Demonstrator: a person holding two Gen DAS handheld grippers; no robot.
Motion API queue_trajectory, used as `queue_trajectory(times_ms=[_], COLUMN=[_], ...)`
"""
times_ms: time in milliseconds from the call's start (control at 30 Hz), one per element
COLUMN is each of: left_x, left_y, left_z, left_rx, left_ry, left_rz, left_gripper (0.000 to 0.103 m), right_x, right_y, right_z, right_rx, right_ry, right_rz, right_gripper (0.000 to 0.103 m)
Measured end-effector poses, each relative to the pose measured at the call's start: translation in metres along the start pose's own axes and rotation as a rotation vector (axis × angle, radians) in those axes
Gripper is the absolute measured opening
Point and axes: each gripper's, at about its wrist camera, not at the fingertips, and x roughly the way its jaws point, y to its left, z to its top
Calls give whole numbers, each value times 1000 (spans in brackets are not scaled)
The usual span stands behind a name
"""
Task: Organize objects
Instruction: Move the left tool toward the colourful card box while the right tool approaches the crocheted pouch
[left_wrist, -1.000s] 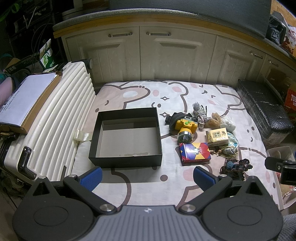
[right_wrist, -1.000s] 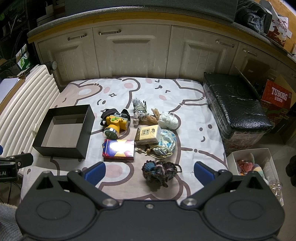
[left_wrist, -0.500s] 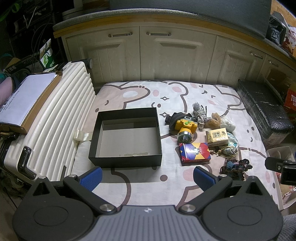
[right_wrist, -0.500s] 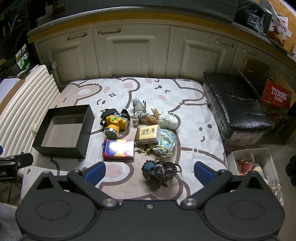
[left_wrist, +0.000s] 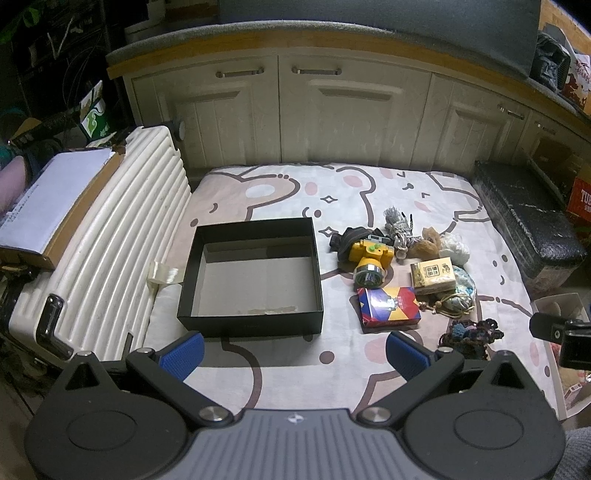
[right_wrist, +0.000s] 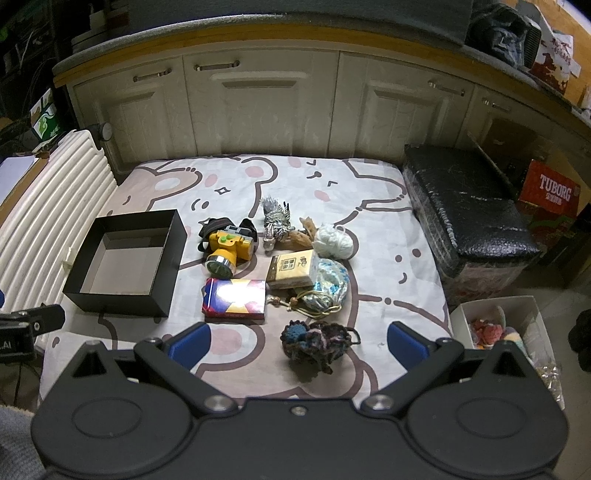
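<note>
An empty black box sits on the bear-print mat. To its right lie a yellow headlamp, a colourful flat box, a tan small box, a dark crochet pouch, a white yarn ball and a zebra-striped toy. My left gripper is open and empty, near the mat's front edge below the black box. My right gripper is open and empty, above the crochet pouch.
A white ribbed suitcase lies along the mat's left side. A black wrapped bench stands at the right, a white bin of items in front of it. Cream cabinets run along the back.
</note>
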Motion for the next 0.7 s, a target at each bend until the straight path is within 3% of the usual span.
queue_trajectory(times_ms=[300,700], left_x=[-23,-35], left_y=[-3,-18], left_z=[6,47], left_rx=[13,2], left_ry=[-91,-179], left_rz=[3,-56], left_gripper=[103,103], right_x=[-24,-41], right_y=[-15,-38], right_z=[6,35], right_rx=[37,48], right_ry=[-99,-235], right_rz=[-3,-24], right_gripper=[103,103])
